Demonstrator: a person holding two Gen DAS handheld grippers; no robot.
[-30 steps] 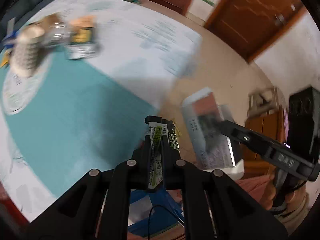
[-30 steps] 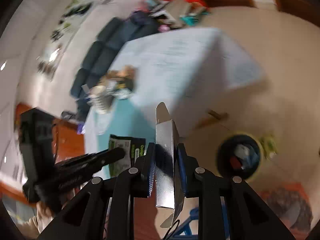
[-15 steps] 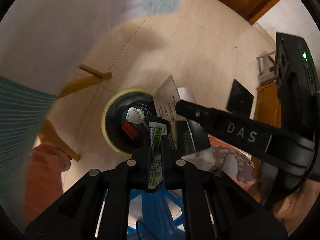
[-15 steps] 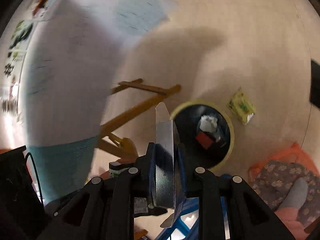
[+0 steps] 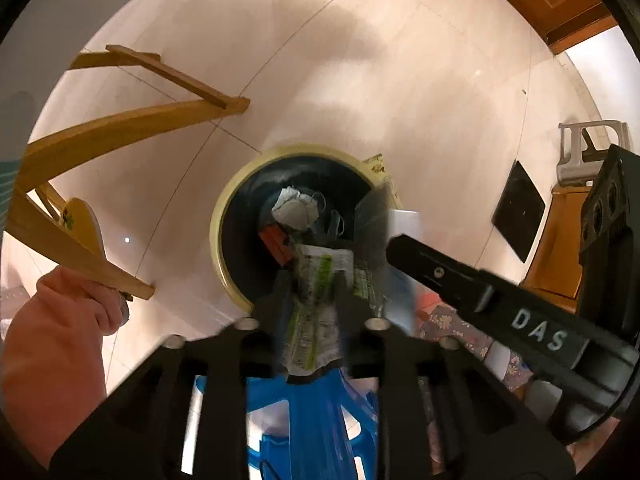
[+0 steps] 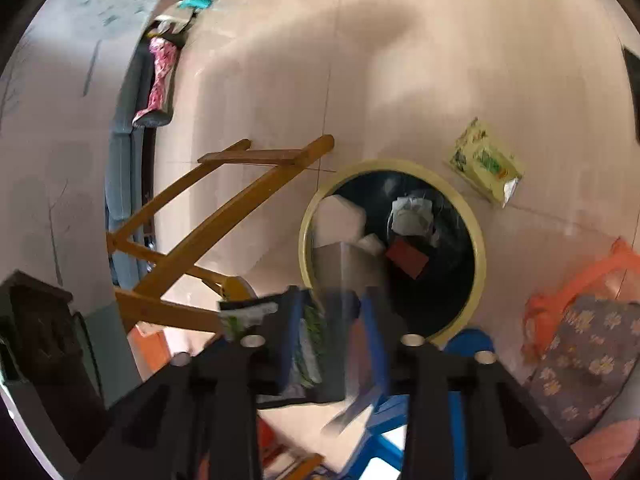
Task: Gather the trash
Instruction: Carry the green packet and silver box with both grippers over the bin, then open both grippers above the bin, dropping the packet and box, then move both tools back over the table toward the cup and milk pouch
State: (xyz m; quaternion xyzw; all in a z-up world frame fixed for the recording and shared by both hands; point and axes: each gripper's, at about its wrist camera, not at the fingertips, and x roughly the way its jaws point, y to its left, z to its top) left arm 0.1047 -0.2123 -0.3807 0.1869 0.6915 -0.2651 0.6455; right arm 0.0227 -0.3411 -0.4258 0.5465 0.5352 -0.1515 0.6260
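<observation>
A black bin with a yellow rim (image 5: pixel 218 236) stands on the floor, holding crumpled white paper (image 5: pixel 294 208) and a red scrap (image 5: pixel 274 242). My left gripper (image 5: pixel 314 292) points straight down over its near edge. Its jaws are opening, and a blurred green-and-white wrapper (image 5: pixel 316 304) hangs loose between them. My right gripper (image 6: pixel 332 304) hovers over the bin rim (image 6: pixel 478 256), jaws opening too. A blurred silver carton (image 6: pixel 344 272) sits between its spread fingers, tipping toward the bin. The carton (image 5: pixel 376 232) also shows in the left wrist view.
A yellow snack packet (image 6: pixel 486 160) lies on the floor beyond the bin. Wooden table legs (image 6: pixel 224 216) cross the floor on the left. A blue stool (image 5: pixel 304 420) is below the grippers. A floral cushion (image 6: pixel 592 340) and orange cloth (image 6: pixel 560 300) lie right. A pink sleeve (image 5: pixel 52 340) shows at left.
Both grippers came down from table height to just above the bin. Both pairs of jaws, shut on the wrapper and the carton before, have spread, and both items look loose and blurred.
</observation>
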